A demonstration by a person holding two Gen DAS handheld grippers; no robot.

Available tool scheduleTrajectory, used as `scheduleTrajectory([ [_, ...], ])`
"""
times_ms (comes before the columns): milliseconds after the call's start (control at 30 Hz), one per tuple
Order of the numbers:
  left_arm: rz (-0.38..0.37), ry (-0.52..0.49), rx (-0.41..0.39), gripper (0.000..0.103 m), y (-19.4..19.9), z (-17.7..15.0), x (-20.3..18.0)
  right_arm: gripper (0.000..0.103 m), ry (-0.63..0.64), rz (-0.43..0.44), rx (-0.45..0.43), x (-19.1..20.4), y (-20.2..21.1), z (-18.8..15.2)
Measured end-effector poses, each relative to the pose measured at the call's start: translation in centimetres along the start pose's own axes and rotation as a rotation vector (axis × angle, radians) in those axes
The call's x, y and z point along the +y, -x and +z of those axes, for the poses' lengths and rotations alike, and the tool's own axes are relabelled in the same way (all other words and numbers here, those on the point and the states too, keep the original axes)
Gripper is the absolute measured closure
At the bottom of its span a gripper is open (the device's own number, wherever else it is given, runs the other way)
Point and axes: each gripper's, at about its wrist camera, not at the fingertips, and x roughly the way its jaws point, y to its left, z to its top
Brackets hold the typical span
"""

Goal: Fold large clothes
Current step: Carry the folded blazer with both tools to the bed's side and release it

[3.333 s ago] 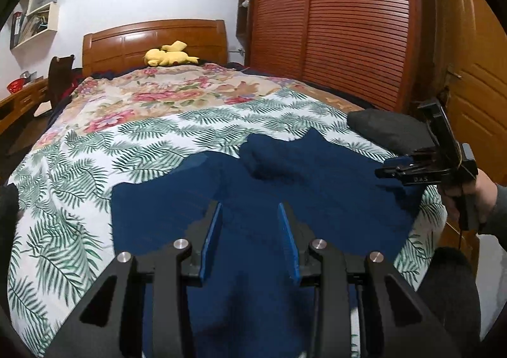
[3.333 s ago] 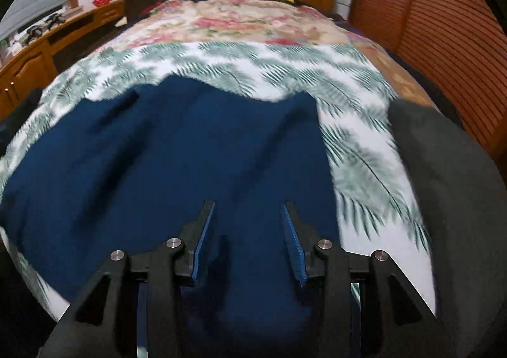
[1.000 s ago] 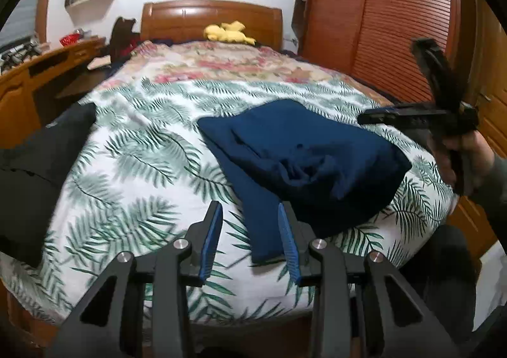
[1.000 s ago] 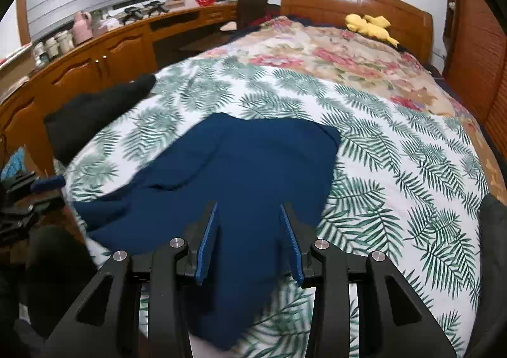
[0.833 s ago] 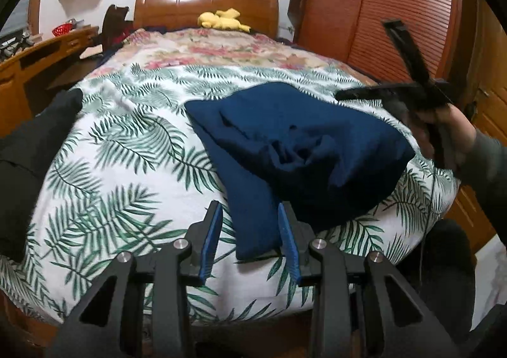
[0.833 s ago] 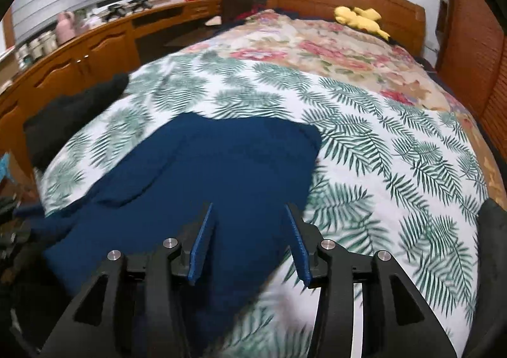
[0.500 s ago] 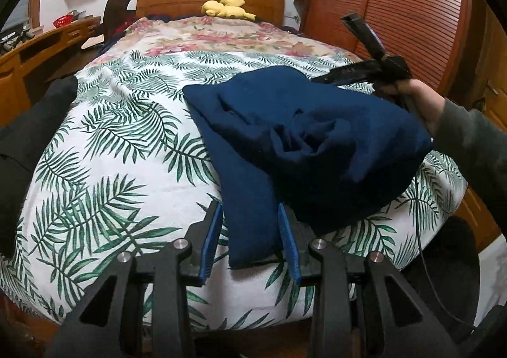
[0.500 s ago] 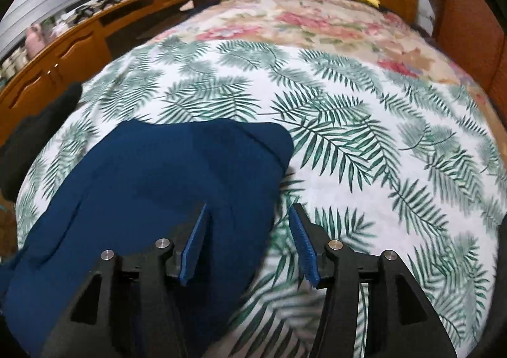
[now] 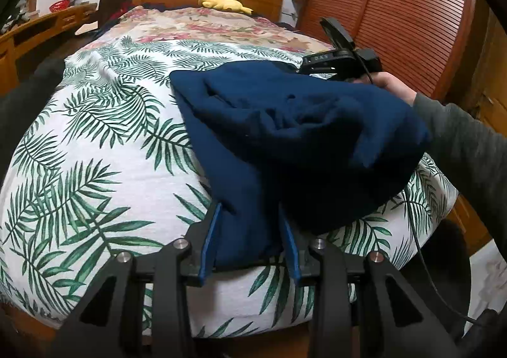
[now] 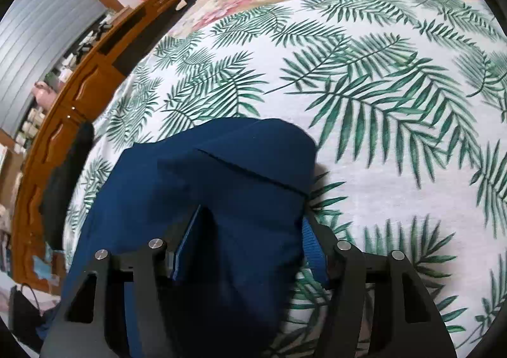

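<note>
The navy garment (image 9: 285, 123) lies bunched and partly doubled over on the near right part of the palm-print bedspread (image 9: 95, 142), one narrow end trailing toward the bed's near edge. Your left gripper (image 9: 250, 240) stands with its blue pads (image 9: 209, 240) spread to either side of that trailing end; cloth lies between them but is not pinched. Your right gripper (image 10: 247, 244) is likewise spread at the garment's far right corner, fabric (image 10: 221, 174) draped over and between its fingers, nothing clamped; from the left wrist view only its body and your right hand (image 9: 389, 85) show behind the heap. Holding two opposite ends this way suggests you mean to grip both and stretch the piece flat before the next fold. Open room lies left and far across the bedspread. The near edge is close, and a dark garment (image 9: 28, 104) occupies the left side. A yellow plush toy (image 9: 225, 1) sits well apart at the headboard.
</note>
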Motion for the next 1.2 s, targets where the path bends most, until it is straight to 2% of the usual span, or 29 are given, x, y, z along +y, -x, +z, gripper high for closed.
scheduleTrajectory([
  [33,-0.01,0.003,-0.001,0.081,0.0,0.0,0.0,0.055,0.006,-0.002,-0.001,0.3,0.1,-0.1],
  [67,-0.021,0.01,-0.002,0.084,0.1,0.1,0.1,0.072,0.019,0.012,-0.005,0.6,0.3,-0.1],
  [100,-0.028,0.013,-0.007,0.092,0.3,0.2,0.1,0.087,0.044,0.027,-0.014,1.1,0.6,-0.2],
  [167,-0.031,0.002,-0.033,0.098,0.9,0.5,0.0,0.093,0.118,-0.024,-0.047,2.4,1.5,-0.2],
  [333,-0.04,-0.003,-0.121,0.099,3.6,1.5,0.1,0.096,0.26,-0.123,-0.172,7.6,5.0,-0.3],
  [400,-0.023,-0.006,-0.155,0.1,4.7,1.8,0.7,0.096,0.297,-0.135,-0.226,10.0,6.5,-0.2],
  [533,0.024,0.026,-0.242,0.1,8.4,3.0,4.2,0.096,0.364,-0.147,-0.286,15.0,7.9,0.4],
  [667,0.113,0.041,-0.32,0.1,12.8,4.4,9.3,0.096,0.424,-0.139,-0.325,21.1,7.6,1.9],
  [833,0.28,0.094,-0.391,0.1,18.9,5.2,17.8,0.096,0.494,-0.077,-0.347,30.3,4.6,4.4],
  [1000,0.429,0.172,-0.418,0.1,23.4,4.7,25.8,0.096,0.565,-0.01,-0.342,41.0,-0.3,5.8],
  [1067,0.491,0.192,-0.42,0.1,24.6,4.6,28.2,0.096,0.575,0.024,-0.335,45.0,-2.7,6.3],
  [1200,0.59,0.22,-0.393,0.1,25.8,4.0,32.4,0.096,0.588,0.027,-0.307,49.9,-6.9,6.4],
])
